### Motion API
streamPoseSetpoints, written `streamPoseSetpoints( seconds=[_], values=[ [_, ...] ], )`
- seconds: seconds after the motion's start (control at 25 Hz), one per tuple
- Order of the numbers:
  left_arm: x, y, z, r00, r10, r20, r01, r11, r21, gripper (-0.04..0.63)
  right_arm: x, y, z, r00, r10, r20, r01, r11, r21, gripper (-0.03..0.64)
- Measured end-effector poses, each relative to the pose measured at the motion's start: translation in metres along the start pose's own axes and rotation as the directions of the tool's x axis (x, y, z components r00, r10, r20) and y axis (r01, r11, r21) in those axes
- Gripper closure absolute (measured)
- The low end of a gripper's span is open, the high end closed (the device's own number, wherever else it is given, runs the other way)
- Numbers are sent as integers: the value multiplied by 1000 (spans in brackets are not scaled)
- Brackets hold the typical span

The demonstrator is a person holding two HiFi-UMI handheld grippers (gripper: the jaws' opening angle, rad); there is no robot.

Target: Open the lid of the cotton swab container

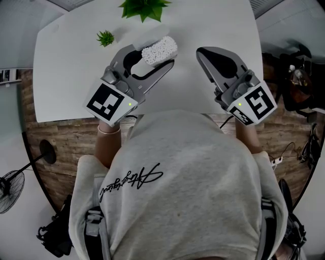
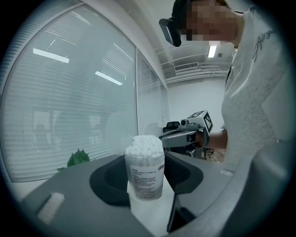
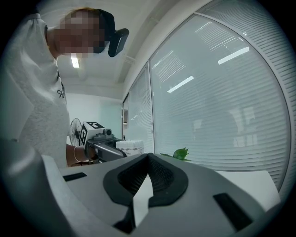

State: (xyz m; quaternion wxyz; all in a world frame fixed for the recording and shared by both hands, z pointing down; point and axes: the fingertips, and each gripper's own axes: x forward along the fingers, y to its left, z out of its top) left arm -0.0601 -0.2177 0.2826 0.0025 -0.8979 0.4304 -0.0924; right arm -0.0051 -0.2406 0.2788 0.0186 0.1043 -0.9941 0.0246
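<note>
A clear, labelled cotton swab container (image 2: 145,173), white swab heads heaped at its top, sits clamped in the left gripper's (image 1: 152,58) jaws over the far middle of a white table (image 1: 71,61). The right gripper (image 3: 148,159), jaws closed and empty, hovers apart to its right. Slatted blinds (image 3: 222,102) cover the window. A leafy plant (image 1: 144,7) and a smaller plant (image 1: 105,38) stand at the table's far side.
</note>
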Motion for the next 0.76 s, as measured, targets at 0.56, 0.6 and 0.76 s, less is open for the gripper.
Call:
streamPoseSetpoints(
  seconds=[0.56, 0.6, 0.76],
  values=[
    [-4, -1, 2, 1000, -8, 2, 8, 1000, 8, 390, 3, 6, 2, 1000, 3, -4, -3, 1000, -9, 617],
    [-4, -1, 2, 1000, -9, 2, 9, 1000, 7, 390, 3, 6, 2, 1000, 1, -4, -1, 1000, -8, 617],
    [-4, -1, 0, 1000, -9, 3, 9, 1000, 4, 390, 4, 5, 0, 1000, -4, -4, 4, 1000, -7, 617]
  ],
)
